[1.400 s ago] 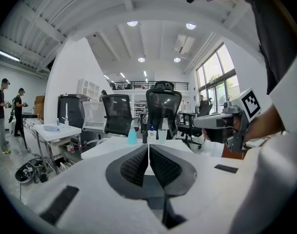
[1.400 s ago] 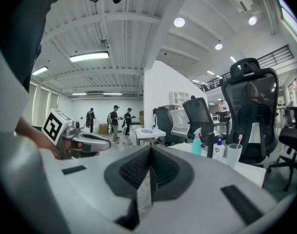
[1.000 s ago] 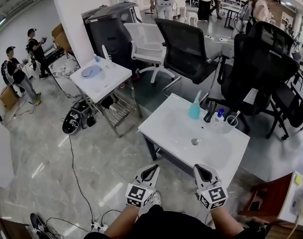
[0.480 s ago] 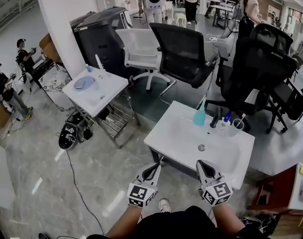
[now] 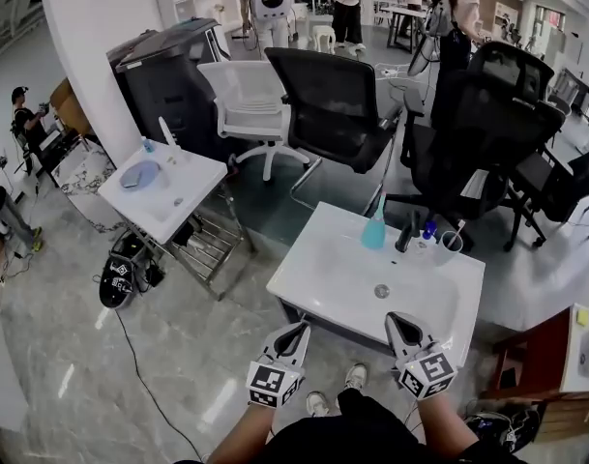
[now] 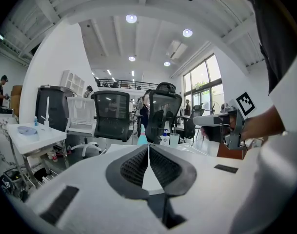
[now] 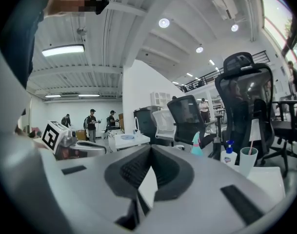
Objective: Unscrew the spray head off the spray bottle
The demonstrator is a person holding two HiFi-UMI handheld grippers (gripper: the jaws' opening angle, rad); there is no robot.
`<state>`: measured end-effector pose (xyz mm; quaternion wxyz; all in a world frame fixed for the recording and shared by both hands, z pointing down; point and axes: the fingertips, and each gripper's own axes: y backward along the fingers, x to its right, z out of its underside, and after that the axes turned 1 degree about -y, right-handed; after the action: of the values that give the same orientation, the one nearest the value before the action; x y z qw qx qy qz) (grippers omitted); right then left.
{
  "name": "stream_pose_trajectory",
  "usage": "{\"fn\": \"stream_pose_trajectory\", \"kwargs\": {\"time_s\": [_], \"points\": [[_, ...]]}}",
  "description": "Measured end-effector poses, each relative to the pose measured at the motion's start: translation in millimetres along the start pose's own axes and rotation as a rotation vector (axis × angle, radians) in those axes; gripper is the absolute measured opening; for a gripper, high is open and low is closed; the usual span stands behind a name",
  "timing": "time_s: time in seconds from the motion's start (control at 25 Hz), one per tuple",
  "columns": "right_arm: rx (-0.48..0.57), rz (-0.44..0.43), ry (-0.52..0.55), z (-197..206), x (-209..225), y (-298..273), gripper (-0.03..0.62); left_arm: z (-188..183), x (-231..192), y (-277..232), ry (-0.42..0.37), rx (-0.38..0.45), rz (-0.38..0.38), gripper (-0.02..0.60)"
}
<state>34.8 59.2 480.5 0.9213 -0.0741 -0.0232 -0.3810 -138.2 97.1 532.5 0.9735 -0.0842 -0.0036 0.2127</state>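
Head view: I see teal spray bottle [image 5: 374, 228] upright at white basin's [image 5: 323, 259] back rim, well beyond left gripper [image 5: 296, 329] & right gripper [image 5: 396, 319].
Left gripper view: jaws pressed together, nothing btwn.
Right gripper view: same; cup [image 7: 247, 161] holds thin stick.

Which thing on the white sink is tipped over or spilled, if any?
None; nothing stands out. The teal spray bottle, the little pump bottle and the cup all stand upright along the back of the sink, and no puddle or mess shows in the basin.
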Motion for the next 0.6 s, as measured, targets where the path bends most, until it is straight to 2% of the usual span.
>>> {"fn": "stream_pose_trajectory", "kwargs": {"time_s": [0.2,0.4,0.6], "points": [[0.016,-0.015,-0.029,-0.8,20.1,-9.8,0.005,-2.3,0.3,-32.6,-0.023,-0.018,0.033,0.017],[0.025,0.026,-0.009,-4.8,57.2,-22.6,0.005,-24.3,1.0,-78.9,-0.077,-0.007,0.070,0.017],[0.026,-0.020,-0.004,-6.7,84.0,-41.1,0.005,-32.6,-1.0,-123.2,-0.103,-0.017,0.095,0.017]]}}
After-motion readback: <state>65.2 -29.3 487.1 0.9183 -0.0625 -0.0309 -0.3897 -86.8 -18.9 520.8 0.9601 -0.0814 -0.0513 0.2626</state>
